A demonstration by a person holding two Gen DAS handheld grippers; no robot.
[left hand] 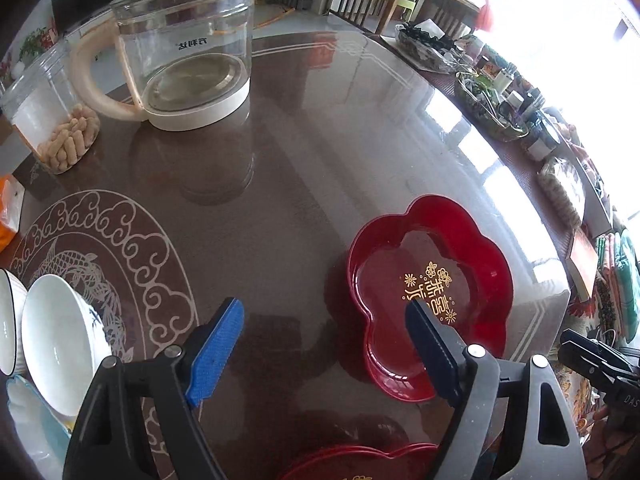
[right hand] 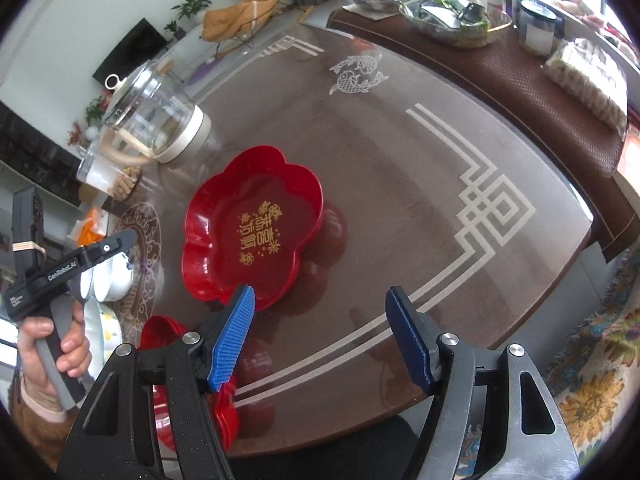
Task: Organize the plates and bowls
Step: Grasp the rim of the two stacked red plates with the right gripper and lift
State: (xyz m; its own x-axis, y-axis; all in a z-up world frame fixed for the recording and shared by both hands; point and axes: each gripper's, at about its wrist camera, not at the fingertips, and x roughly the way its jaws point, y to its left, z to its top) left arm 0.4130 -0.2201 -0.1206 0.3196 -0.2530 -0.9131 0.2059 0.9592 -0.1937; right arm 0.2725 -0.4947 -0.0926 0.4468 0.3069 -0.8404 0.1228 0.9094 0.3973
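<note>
A red flower-shaped plate (left hand: 432, 280) (right hand: 256, 224) with gold characters lies flat on the brown table. My left gripper (left hand: 324, 336) hangs open above the table just left of that plate, nothing between its blue pads. My right gripper (right hand: 320, 320) is also open and empty, hovering near the plate's front edge. More red plates (left hand: 360, 464) (right hand: 184, 380) sit stacked at the table's near edge under the grippers. White bowls (left hand: 60, 340) (right hand: 112, 276) stand at the left, one leaning on its side. In the right wrist view a hand holds the left gripper's handle (right hand: 60, 272).
A glass kettle (left hand: 188, 44) (right hand: 156, 116) on a cream base stands at the back left, with a clear snack jar (left hand: 52, 116) beside it. Trays of bottles and clutter (left hand: 492, 96) (right hand: 452, 16) line the far right side. An orange packet (left hand: 8, 208) lies at the left.
</note>
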